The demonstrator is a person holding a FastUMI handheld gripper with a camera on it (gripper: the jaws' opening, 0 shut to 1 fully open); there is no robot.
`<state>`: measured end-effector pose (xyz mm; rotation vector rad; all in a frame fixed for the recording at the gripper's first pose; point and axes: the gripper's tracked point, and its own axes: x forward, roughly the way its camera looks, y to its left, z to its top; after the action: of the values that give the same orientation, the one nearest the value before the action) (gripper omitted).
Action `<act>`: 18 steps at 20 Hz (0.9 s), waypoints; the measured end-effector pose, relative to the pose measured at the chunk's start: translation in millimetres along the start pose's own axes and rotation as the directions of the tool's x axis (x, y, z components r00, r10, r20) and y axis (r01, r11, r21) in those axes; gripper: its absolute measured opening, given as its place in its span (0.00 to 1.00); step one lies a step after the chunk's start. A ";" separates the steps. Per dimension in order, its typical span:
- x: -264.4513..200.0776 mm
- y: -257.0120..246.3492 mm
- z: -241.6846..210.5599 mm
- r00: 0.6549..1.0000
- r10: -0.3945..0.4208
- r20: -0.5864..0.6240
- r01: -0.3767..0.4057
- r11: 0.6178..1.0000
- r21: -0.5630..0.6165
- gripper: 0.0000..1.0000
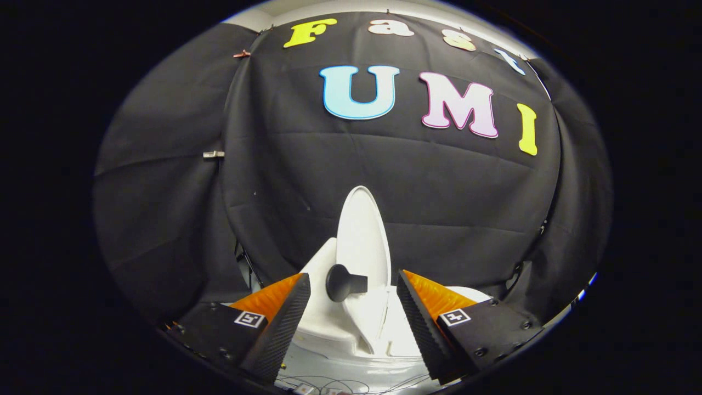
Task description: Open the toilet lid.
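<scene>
White toilet lid [362, 236] stands raised just beyond the released, wide-spread gripper [354, 288].

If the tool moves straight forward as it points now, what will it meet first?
Most likely the round black knob on the raised white oval toilet lid, just ahead between the open fingers of the tool. The lid stands upright behind the knob. Depth is unclear, so how near it is cannot be judged.

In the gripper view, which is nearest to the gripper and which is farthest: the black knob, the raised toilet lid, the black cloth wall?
The gripper is open, holding nothing.
1. Black knob: between the fingers, just ahead.
2. Toilet lid: upright, right behind the knob.
3. Black cloth wall: far behind the toilet.
</scene>
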<state>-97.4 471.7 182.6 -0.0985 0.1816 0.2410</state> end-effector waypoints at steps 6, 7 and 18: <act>-11.1 -74.7 6.3 0.998 -0.010 0.064 0.011 1.000 -0.022 0.99; -12.4 -92.1 6.5 0.996 -0.020 0.081 0.022 1.000 -0.019 0.99; -9.4 -296.2 -49.4 0.980 -0.117 0.159 0.114 0.993 0.028 0.99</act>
<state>-41.7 177.5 158.2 -0.0702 0.0180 0.1310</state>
